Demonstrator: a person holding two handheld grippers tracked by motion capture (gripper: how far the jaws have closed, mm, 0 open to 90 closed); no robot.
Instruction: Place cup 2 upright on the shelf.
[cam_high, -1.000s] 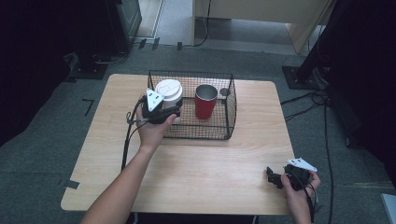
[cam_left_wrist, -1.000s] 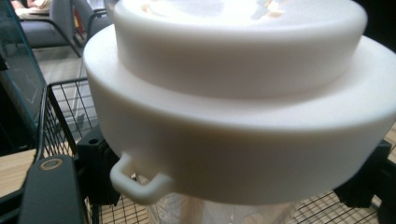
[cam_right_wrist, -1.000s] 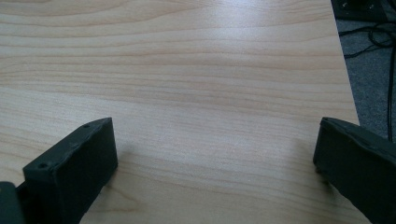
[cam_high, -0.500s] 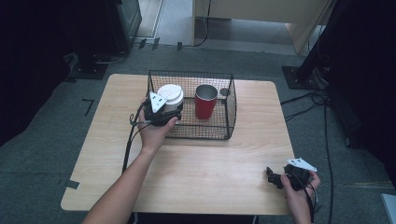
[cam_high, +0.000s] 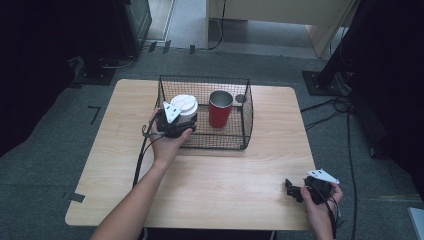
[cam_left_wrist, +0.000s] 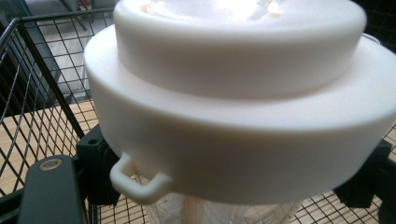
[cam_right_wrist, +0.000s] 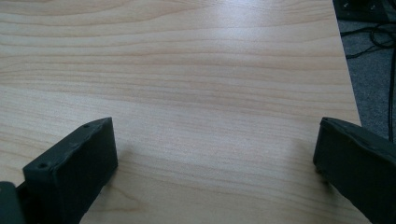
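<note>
A clear cup with a white lid (cam_high: 184, 106) is at the left front of a black wire basket (cam_high: 246, 120), and my left gripper (cam_high: 172, 122) is shut on it just under the lid. In the left gripper view the lid (cam_left_wrist: 233, 93) looms close, with the black fingers (cam_left_wrist: 95, 163) pressed against both sides of the cup body. A red cup (cam_high: 220, 107) stands upright in the basket to the right of it. My right gripper (cam_high: 295, 190) rests open near the table's front right corner, its jaws wide apart over bare wood (cam_right_wrist: 215, 158).
The basket sits at the back middle of a light wooden table (cam_high: 220, 185). Grey carpet, cables (cam_high: 345, 107) and dark equipment surround the table. Basket wire (cam_left_wrist: 37, 93) rises beside the held cup.
The left gripper and the lidded cup have shifted slightly toward the near side of the basket. The right gripper has stayed put.
</note>
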